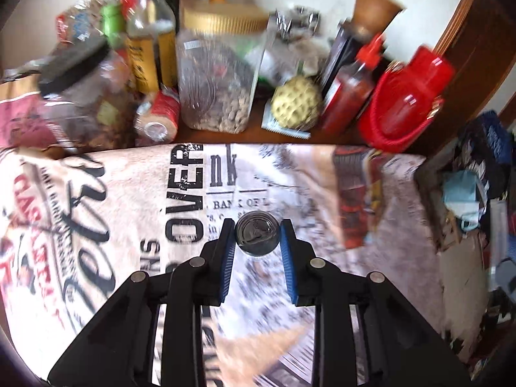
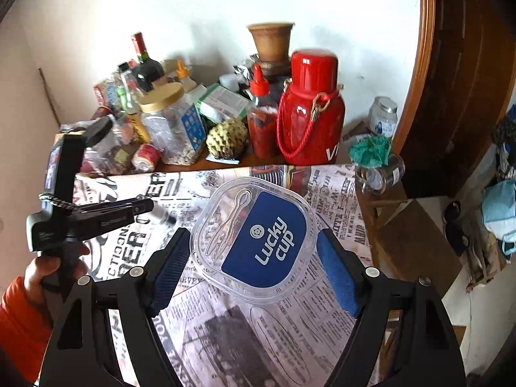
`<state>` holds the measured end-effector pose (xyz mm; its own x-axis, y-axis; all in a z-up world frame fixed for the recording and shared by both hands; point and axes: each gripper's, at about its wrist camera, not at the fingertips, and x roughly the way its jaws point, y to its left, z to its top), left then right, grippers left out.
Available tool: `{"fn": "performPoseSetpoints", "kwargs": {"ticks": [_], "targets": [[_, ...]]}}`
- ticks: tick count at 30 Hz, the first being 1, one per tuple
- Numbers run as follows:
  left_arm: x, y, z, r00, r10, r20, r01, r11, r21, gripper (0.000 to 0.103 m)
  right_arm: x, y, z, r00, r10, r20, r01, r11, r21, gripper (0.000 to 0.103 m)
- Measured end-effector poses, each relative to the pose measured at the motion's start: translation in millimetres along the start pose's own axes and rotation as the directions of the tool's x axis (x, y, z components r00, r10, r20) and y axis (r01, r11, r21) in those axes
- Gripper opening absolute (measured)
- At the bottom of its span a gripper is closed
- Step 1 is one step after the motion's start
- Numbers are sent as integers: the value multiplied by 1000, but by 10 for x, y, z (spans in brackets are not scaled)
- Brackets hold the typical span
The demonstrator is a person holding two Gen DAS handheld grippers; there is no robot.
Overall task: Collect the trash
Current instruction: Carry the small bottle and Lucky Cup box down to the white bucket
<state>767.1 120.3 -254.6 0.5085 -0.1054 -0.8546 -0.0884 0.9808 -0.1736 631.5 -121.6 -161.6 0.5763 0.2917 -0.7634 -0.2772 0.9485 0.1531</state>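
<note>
A small dark drink can [image 1: 256, 237] with a silver pull-tab top sits between the blue pads of my left gripper [image 1: 256, 233], which is shut on it above the newspaper-print tablecloth [image 1: 96, 213]. My right gripper [image 2: 253, 242] is shut on a clear plastic container [image 2: 254, 238] with a blue "Lucky cup" label and a plastic fork moulded in its lid, held above the cloth. The left gripper [image 2: 154, 208] also shows in the right wrist view at the left, held by a hand in an orange sleeve; the can is barely visible there.
The table's back is crowded: a nut jar with gold lid [image 1: 219, 74], bottles [image 1: 151, 38], a custard apple [image 1: 296, 103], red sauce bottle [image 1: 351, 90], red flask [image 2: 309, 109], clay pot [image 2: 271, 42]. A green rag on glass jars [image 2: 371, 154] sits at right. Clutter lies beyond the table's right edge.
</note>
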Motion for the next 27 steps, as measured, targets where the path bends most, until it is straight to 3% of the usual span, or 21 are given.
{"fn": "performPoseSetpoints", "kwargs": {"ticks": [6, 18, 27], "targets": [[-932, -169, -435, 989, 38, 144, -30, 998, -54, 27, -402, -26, -96, 997, 65, 51, -61, 994, -86, 77], [-2373, -515, -1135, 934, 91, 346, -68, 995, -78, 27, -1302, 173, -277, 973, 156, 171, -128, 978, -165, 77], [-3234, -415, -1815, 908, 9, 419, -13, 1000, 5, 27, -2069, 619, -774, 955, 112, 275, -76, 988, -137, 77]]}}
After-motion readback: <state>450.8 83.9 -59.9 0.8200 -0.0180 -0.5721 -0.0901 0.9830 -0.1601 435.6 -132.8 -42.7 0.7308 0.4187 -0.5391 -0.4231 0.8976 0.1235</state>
